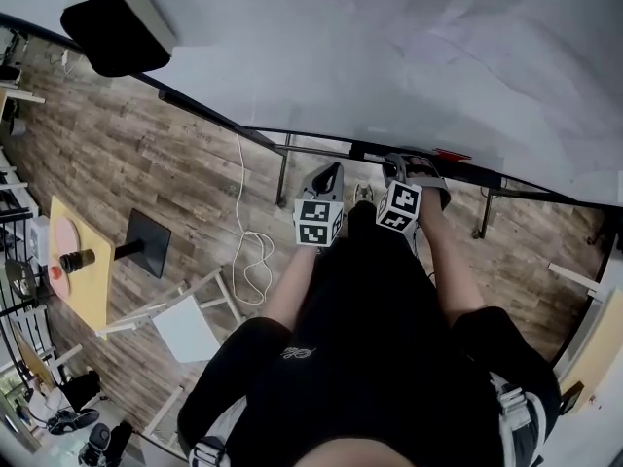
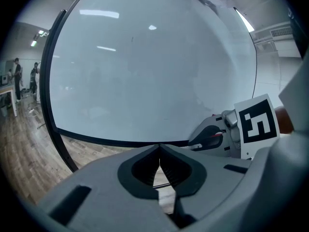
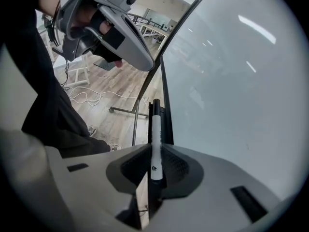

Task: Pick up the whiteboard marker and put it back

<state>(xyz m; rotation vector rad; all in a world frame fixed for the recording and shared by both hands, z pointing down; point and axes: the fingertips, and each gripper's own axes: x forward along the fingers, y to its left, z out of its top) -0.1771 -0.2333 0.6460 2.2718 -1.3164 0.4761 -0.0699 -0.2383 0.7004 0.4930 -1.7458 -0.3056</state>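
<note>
A whiteboard marker with a white barrel and a black cap stands between the jaws of my right gripper, which is shut on it. Its cap end points at the dark lower frame of the big whiteboard. In the head view the right gripper hangs just at the board's bottom rail, with my left gripper close beside it on the left. The left gripper is shut with nothing in it and faces the whiteboard.
The whiteboard stand's legs rest on the wood floor. A white cable trails over the boards. A small yellow table and a white folding stool stand to the left. Something red lies on the rail at the right.
</note>
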